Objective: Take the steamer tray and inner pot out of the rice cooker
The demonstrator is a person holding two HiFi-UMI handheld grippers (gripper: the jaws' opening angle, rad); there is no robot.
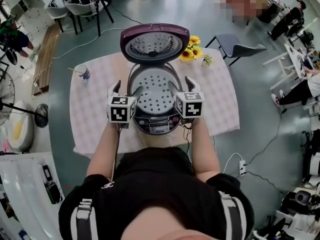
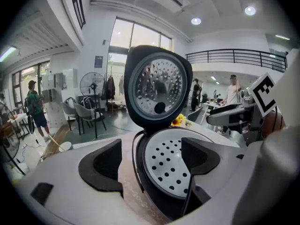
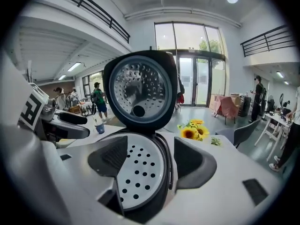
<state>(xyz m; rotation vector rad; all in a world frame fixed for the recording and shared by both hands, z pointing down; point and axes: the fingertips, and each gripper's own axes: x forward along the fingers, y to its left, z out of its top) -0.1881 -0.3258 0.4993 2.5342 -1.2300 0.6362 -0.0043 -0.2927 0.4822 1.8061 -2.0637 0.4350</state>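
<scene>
The rice cooker [image 1: 156,121] stands on the table with its lid [image 1: 155,43] swung up. Inside lies the round perforated steamer tray [image 1: 154,95]; the inner pot is hidden beneath it. My left gripper [image 1: 125,90] is open at the cooker's left rim. In the left gripper view the gripper [image 2: 150,161] has one jaw outside the rim and the other over the tray [image 2: 168,165], with neither pad pressing. My right gripper [image 1: 182,88] is open at the right rim. In the right gripper view the gripper [image 3: 152,163] straddles the rim beside the tray [image 3: 138,172].
The table [image 1: 95,109] has a checked cloth. Sunflowers [image 1: 191,48] lie behind the cooker at the right, and a cup with a stick in it [image 1: 82,72] stands at the back left. Chairs [image 1: 82,6] and people are around the room.
</scene>
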